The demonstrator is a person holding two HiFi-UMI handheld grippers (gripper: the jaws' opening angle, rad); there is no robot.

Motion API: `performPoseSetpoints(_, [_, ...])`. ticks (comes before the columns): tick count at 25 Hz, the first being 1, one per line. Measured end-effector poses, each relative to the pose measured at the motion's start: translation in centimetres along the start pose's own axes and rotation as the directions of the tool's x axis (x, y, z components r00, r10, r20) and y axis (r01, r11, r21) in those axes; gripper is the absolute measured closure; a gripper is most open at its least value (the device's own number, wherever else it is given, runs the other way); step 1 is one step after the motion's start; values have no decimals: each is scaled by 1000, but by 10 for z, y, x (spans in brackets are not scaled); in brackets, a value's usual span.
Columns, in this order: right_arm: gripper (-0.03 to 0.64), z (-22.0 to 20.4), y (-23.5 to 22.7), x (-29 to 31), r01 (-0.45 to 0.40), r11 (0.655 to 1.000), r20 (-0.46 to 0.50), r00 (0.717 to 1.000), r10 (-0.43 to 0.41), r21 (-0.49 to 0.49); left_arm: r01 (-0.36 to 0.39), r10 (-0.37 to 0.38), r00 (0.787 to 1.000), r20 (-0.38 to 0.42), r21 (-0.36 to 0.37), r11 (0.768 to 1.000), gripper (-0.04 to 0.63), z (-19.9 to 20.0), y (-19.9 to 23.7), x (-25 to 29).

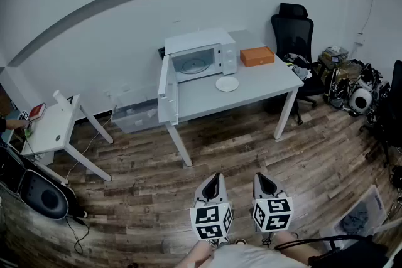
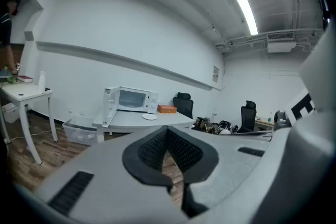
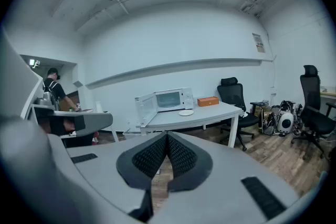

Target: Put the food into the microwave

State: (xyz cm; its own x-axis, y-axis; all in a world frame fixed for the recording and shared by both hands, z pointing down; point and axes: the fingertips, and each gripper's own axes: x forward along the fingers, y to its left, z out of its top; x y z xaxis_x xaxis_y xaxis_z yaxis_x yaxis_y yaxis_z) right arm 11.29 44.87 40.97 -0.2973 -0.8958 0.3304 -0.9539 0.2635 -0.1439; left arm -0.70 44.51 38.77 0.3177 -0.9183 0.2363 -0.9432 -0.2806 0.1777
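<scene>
Left gripper (image 1: 212,177) & right gripper (image 1: 262,176): light grey bodies w/ dark, pointed jaw tips in the head view. Each carries a white cube, the left marker cube (image 1: 211,220) & the right marker cube (image 1: 272,213), w/ black square-pattern markers on the faces (two faces per cube show). In the gripper views each body is a broad, smooth grey shell. Black left pads (image 2: 152,152) w/ fine mesh-like texture line the jaws, same for the right pads (image 3: 181,155). Dark rectangular slots (image 2: 71,192) are set in the shell, one each side. The person wears a pale grey garment (image 1: 251,257), seen at the bottom edge; type unclear.
</scene>
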Motion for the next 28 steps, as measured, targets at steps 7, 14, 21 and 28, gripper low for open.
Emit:
performPoseSetpoints(7, [600,4,-2,0,1,1000,-2,1000,-1,-7,-4,4,1000,-3,-5,1000,594,2,-1,3])
performPoseSetpoints(14, [600,-1,2,1,-12,1000,-2,1000,12,20,-15,15,1000,-7,-6,1000,594,-1,5,0])
performPoseSetpoints(21, [600,-5,5,15,11,999,-10,1000,-11,53,-24,24,999,-28,-4,1000,594,-3,25,7])
performPoseSetpoints(28, [600,0,15,39,33,997,3,999,-33,66,7,-6,1000,-28,35,999,594,5,49,18])
